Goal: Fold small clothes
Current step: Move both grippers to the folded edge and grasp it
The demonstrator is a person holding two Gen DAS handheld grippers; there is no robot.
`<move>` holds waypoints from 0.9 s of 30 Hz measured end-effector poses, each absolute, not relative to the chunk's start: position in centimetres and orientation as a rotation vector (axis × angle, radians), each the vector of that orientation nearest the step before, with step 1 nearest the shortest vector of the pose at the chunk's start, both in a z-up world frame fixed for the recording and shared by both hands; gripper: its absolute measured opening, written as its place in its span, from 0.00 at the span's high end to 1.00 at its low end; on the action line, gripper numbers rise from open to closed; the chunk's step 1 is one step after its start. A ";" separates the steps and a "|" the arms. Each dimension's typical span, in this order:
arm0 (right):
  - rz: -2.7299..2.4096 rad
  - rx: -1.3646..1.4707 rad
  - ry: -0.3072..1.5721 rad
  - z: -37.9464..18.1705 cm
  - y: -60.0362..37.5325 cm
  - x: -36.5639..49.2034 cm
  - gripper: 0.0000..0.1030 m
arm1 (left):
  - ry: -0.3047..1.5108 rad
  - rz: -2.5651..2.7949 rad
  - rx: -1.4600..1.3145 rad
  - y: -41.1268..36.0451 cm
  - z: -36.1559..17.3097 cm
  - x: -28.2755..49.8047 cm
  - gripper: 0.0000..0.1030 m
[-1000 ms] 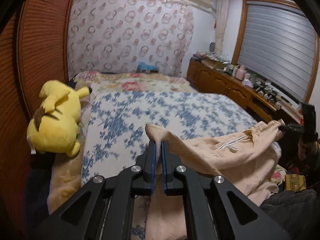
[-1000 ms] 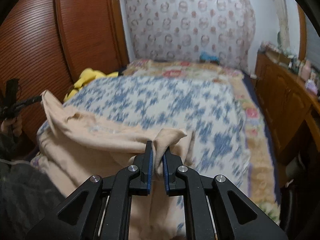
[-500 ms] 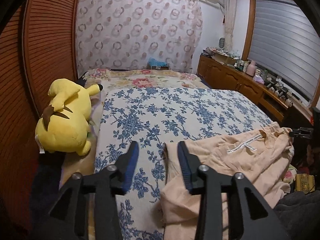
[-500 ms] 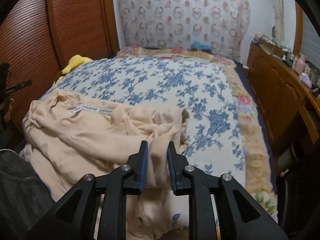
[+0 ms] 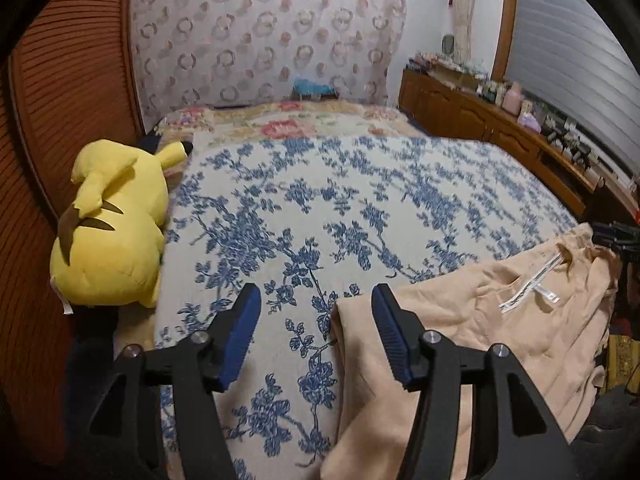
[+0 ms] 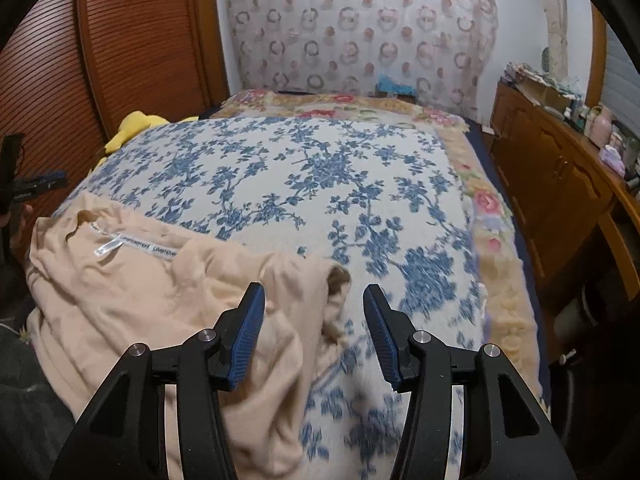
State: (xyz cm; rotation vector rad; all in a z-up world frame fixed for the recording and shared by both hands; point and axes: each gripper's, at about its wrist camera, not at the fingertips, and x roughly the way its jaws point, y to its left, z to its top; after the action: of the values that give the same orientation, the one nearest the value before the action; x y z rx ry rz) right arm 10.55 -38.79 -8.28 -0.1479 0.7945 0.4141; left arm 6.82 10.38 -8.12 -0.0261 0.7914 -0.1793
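Peach cloth, the garment (image 6: 132, 292) lies loose at the near edge of the bed (image 6: 320, 184), its label showing. A second ago both grippers pinched its corners taut in the air; now both have let go, so the laying-out looks done and folding can begin. The left gripper (image 5: 316, 312) hovers wide at the garment's left corner, the right gripper (image 6: 314, 310) equally wide over its bunched right end. Farther off, a yellow plush (image 5: 116, 224) rests at the bed's left edge.
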 end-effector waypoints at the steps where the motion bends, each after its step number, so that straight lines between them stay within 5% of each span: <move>1: 0.419 -0.150 0.800 -8.4 -38.6 11.0 0.49 | 0.809 -0.184 -0.023 10.2 -8.5 7.2 0.45; 24: 0.444 -0.190 0.962 -11.4 -38.0 15.1 0.49 | 0.953 -0.269 -0.020 7.7 -11.3 9.3 0.45; 27: 0.458 -0.217 0.969 -11.4 -37.4 15.1 0.49 | 0.946 -0.278 -0.017 7.6 -11.3 9.1 0.54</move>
State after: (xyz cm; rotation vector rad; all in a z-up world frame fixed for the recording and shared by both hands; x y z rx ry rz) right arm 15.11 -37.39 -11.45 -0.2166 0.9687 0.4584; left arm 9.06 7.65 -11.29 -0.0169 0.9457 -0.2779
